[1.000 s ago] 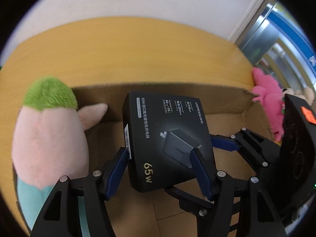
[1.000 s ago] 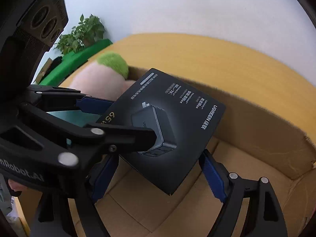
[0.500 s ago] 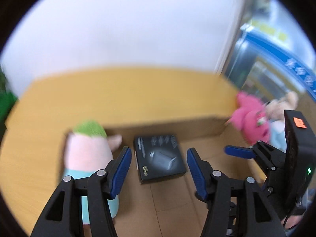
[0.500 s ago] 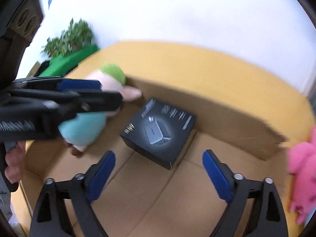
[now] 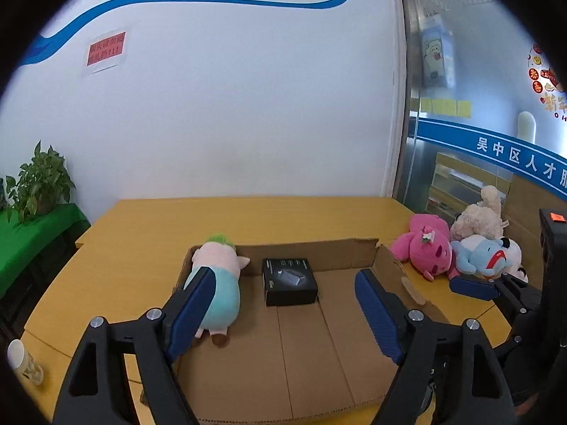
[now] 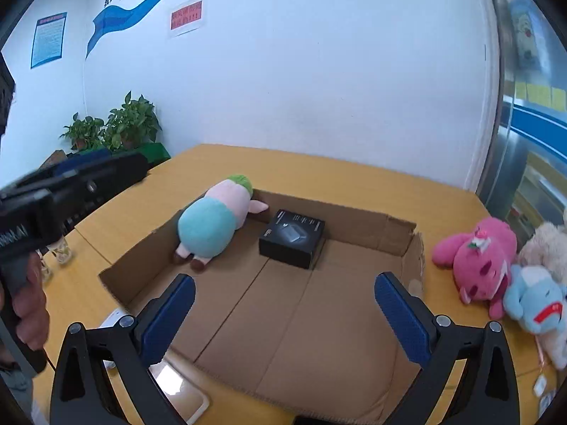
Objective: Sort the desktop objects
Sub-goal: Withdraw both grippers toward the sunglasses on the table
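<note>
Looking along our left gripper, we see its blue-padded fingers spread wide apart and holding nothing, raised above a shallow cardboard box that sits on the yellow tabletop. Inside the box a black charger package lies flat near the far wall, and just beside it, to its left, a pink and teal plush toy with a green tuft lies in the far left corner. Outside the box, to the right, a pile of stuffed animals rests on the tabletop, and a paper cup stands at the near left edge.

Turning to the right wrist view, we find our right gripper also empty, its fingers wide apart above the near part of the box. The black package sits flat on the box floor by the far wall, close to the plush toy. Our left gripper shows at the left edge, but from here we cannot tell how its fingers stand. The pink stuffed animal lies on the tabletop to the right of the box.
</note>
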Demonstrator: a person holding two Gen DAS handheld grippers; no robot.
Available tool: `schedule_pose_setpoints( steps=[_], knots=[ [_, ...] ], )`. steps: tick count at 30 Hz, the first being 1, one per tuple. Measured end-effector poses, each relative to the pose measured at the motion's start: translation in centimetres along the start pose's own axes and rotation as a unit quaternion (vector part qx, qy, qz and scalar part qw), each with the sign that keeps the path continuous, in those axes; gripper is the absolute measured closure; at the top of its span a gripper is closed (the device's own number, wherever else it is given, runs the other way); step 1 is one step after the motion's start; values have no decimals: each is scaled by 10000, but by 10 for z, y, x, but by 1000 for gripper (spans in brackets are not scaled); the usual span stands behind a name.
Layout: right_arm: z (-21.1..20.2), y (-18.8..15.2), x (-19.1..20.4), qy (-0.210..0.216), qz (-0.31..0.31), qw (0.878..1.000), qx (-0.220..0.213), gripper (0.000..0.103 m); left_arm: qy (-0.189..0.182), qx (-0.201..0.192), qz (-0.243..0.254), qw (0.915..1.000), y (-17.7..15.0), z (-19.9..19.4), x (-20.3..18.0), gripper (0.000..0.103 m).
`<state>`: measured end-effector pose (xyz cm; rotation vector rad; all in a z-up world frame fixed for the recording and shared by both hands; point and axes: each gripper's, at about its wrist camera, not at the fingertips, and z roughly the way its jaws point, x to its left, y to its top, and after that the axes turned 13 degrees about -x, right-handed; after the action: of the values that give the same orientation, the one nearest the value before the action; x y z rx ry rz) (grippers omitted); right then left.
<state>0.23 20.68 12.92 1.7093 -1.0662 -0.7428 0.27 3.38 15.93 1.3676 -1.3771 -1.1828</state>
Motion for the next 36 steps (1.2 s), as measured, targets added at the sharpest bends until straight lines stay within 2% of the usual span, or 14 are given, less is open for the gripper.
schedule_pose_setpoints(
  steps=[2,3,4,6,8,10,11,13,17,19,21,23,31,36],
  knots=[
    [-16,-8,2,-110,-8,9999,57,0,-61,111,27,9999,-9,-8,-1,45],
    [-22,-11,5,-160,-27,9998,72,0,-112,188,-2,9998,-14,-8,-2,58],
    [-27,-15,8,-186,-50,9998,80,0,-142,250,-51,9996,-17,-9,-4,62],
    [-32,-20,15,-150,-80,9998,89,0,-122,305,-108,9994,-24,-12,-5,62],
    [-38,-24,21,-180,-105,9998,56,0,-102,320,-136,9993,-27,-16,-5,56],
    [-42,-26,26,-186,-129,9997,41,0,-39,302,-137,9994,-30,-17,-5,33],
    [-44,-27,28,-185,-148,9997,55,0,-10,286,-129,9995,-30,-19,-5,30],
    [-46,-30,29,-201,-175,9996,28,1,-12,286,-97,9995,-33,-21,-6,30],
    [-51,-34,21,-269,-140,9995,-60,9,-30,394,-101,9992,-41,-19,-7,29],
    [-54,-38,11,-237,-48,9997,-8,7,-59,543,-148,9984,-49,-17,-6,29],
    [-59,-45,-3,-200,53,9998,26,0,-58,643,-177,9978,-58,-17,-4,28],
    [-64,-56,-22,-192,145,9997,103,0,-62,736,-179,9971,-68,-18,-2,28],
    [-61,-138,-134,-262,740,9902,1152,0,-145,1253,-548,9905,-112,-21,13,29],
    [-35,-188,-176,108,1060,9804,1655,0,-268,1636,-580,9844,-138,-16,8,29]
  ],
)
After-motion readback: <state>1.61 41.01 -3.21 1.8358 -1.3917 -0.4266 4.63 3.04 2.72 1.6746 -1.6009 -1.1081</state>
